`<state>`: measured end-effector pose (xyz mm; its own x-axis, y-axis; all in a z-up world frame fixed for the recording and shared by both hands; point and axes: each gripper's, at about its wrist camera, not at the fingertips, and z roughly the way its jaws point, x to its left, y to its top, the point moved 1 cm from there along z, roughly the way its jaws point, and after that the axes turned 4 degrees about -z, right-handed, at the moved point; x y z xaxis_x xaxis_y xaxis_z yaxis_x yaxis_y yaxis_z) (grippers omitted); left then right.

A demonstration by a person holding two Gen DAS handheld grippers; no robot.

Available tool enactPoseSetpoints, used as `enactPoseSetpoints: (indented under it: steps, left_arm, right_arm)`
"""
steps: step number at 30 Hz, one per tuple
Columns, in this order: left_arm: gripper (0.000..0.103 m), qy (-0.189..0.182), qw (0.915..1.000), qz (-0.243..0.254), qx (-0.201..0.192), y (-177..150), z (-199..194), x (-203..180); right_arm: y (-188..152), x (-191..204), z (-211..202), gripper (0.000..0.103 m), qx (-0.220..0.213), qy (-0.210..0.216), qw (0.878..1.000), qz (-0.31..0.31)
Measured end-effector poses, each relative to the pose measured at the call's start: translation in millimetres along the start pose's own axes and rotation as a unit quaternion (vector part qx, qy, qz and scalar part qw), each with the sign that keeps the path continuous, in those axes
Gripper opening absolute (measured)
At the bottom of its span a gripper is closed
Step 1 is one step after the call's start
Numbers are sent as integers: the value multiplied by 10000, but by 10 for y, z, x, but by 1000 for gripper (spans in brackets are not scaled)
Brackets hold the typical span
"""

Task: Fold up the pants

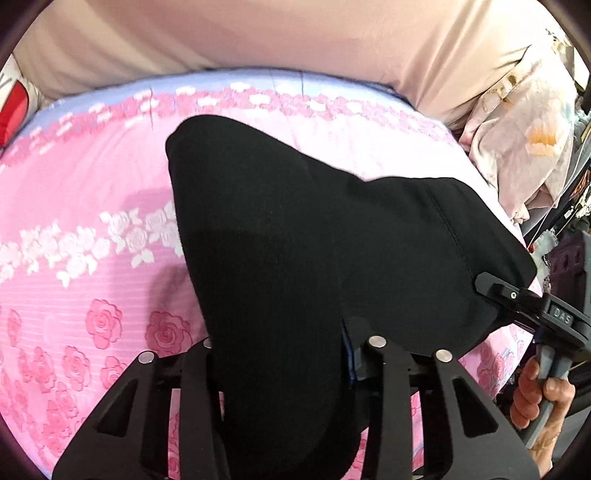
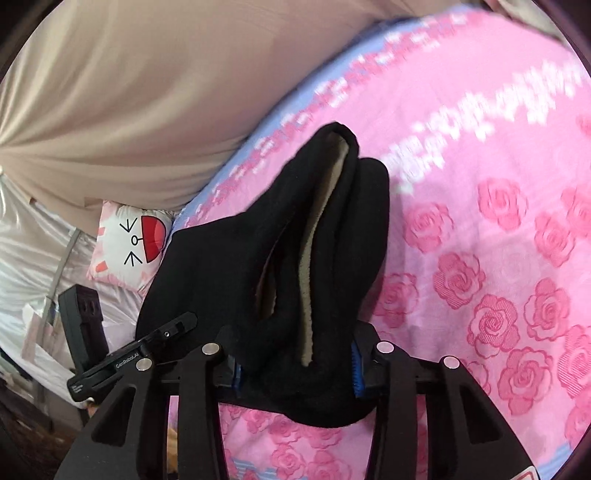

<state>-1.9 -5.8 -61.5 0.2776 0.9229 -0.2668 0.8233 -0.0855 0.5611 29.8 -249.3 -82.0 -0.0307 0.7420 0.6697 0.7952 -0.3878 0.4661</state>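
Observation:
Black pants (image 1: 295,240) hang lifted over a pink rose-patterned bedspread (image 1: 92,184). My left gripper (image 1: 280,362) is shut on a thick bunch of the fabric, which fills the gap between its fingers. At the right of the left wrist view, my right gripper (image 1: 484,282) clamps the pants' far edge, and a hand (image 1: 543,395) holds its handle. In the right wrist view the pants (image 2: 332,229) show a beige fleece lining, bunched between the blue pads (image 2: 356,373) of my right gripper (image 2: 295,373). The left gripper (image 2: 186,319) grips the cloth at the left there.
A beige curtain (image 1: 258,33) hangs behind the bed. A white cat-face pillow (image 2: 129,243) lies at the bed's corner, with a black device (image 2: 81,321) below it. A crumpled floral cloth (image 1: 528,147) is piled at the right edge. The bedspread (image 2: 480,184) spreads wide.

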Motion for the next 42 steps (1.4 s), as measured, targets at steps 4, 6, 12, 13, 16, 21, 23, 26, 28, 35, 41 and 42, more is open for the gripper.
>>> enactPoseSetpoints:
  steps: [4, 6, 12, 13, 16, 21, 23, 26, 28, 35, 41, 42]
  left_arm:
    - [34, -78, 9998, 39, -178, -17, -219, 29]
    - [34, -175, 9996, 43, -218, -61, -371, 112]
    - [35, -357, 9993, -28, 65, -273, -342, 171]
    - [35, -284, 9994, -57, 167, -328, -258, 196]
    - [36, -219, 9993, -155, 244, -413, -139, 231]
    - [36, -242, 9994, -170, 168, -397, -234, 212]
    - [35, -316, 9993, -155, 81, -371, -335, 193]
    - [35, -479, 9987, -55, -146, -289, -588, 132]
    - [35, -584, 9977, 14, -357, -199, -783, 87]
    - [35, -733, 9860, 385, -1444, 340, -1409, -37]
    - [36, -440, 9683, 722, -2348, 1085, -1556, -99]
    - [36, -398, 9660, 735, -2446, 1255, -1501, -82]
  right_arm:
    - [-13, 216, -145, 39, -139, -63, 9995, -290]
    - [-51, 265, -244, 39, -176, 9, 9995, -279]
    - [-355, 79, -170, 39, 121, -22, 9999, 33]
    - [-424, -13, -110, 39, 183, -73, 9997, 159]
    - [-485, -103, -95, 39, 142, 44, 9993, 339]
    - [-440, 32, -197, 38, 67, -42, 9999, 106]
    - [-387, 184, -318, 37, -77, 33, 10000, -43]
    - [-268, 454, -545, 37, -349, 108, 9986, -391]
    - [-184, 597, -671, 37, -521, 156, 9969, -574]
    - [464, 1173, -1018, 37, -1384, 342, 9787, -1479]
    - [1264, 1382, -827, 37, -1956, 537, 9606, -1902]
    - [1412, 1396, -741, 37, -2001, 553, 9592, -1922]
